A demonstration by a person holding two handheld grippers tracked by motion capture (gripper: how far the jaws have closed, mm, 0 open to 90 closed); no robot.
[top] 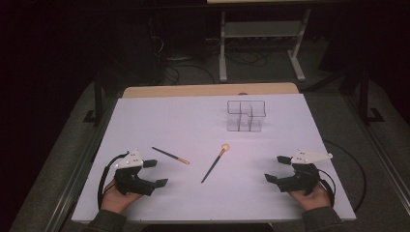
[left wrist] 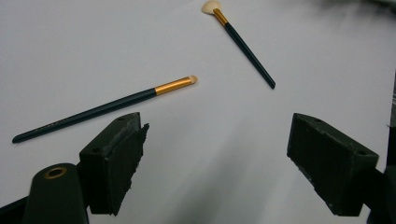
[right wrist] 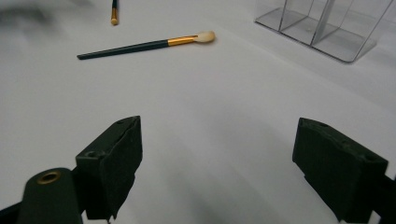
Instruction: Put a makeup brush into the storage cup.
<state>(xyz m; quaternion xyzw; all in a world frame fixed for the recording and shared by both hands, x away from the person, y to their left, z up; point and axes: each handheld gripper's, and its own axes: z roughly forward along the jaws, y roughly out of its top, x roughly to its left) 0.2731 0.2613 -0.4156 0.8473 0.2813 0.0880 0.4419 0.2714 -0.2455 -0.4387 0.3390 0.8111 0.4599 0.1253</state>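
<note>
Dark-handled makeup brushes point(top: 170, 155) with gold ferrules, pale tips

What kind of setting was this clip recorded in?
Probably a lab or data-collection room, not a home: a table under a plain white sheet, dark surroundings with cables on the carpeted floor, and a bare white desk frame behind. Two makeup brushes and a clear organizer look staged.

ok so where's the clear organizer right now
In the high view the clear organizer stands toward the far right of the white table, beyond the fan-tipped brush; nothing touches it.
</note>
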